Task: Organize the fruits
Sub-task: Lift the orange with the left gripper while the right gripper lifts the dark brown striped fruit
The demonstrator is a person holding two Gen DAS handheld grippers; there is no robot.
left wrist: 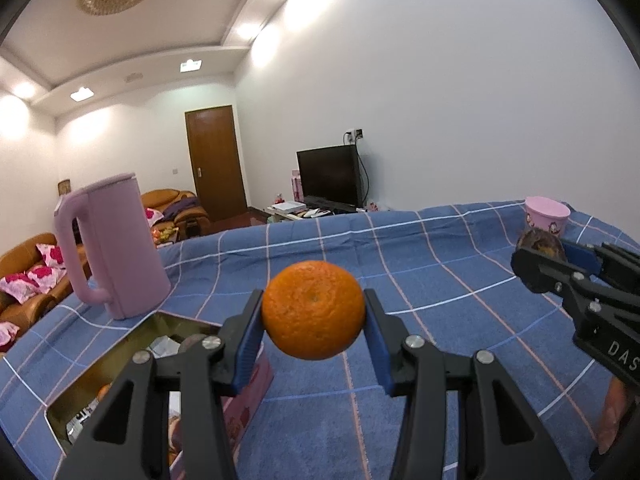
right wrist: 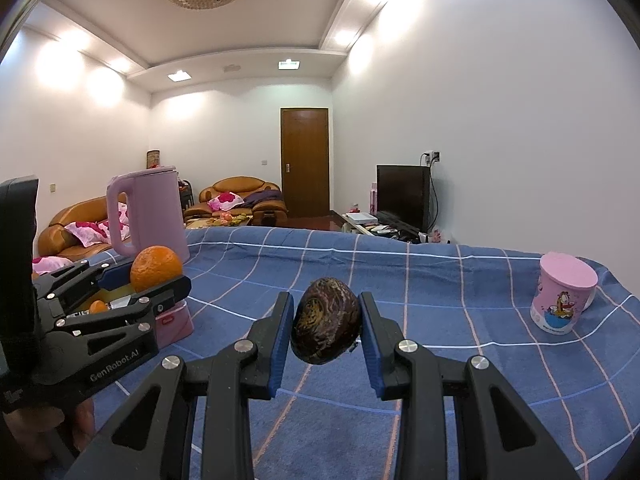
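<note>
My left gripper (left wrist: 313, 316) is shut on an orange (left wrist: 313, 310) and holds it above the blue checked cloth (left wrist: 420, 272), just right of a pink box (left wrist: 120, 364) with a gold inside. The orange also shows in the right wrist view (right wrist: 156, 268). My right gripper (right wrist: 326, 322) is shut on a dark brown wrinkled fruit (right wrist: 326, 320) held above the cloth (right wrist: 420, 280). The brown fruit shows at the right edge of the left wrist view (left wrist: 540, 246). A small orange fruit (right wrist: 97, 307) lies inside the box (right wrist: 174, 322).
A pink kettle (left wrist: 108, 248) stands behind the box at the left. A pink cartoon cup (right wrist: 562, 296) stands at the far right of the cloth. Sofas, a door and a TV are beyond the table.
</note>
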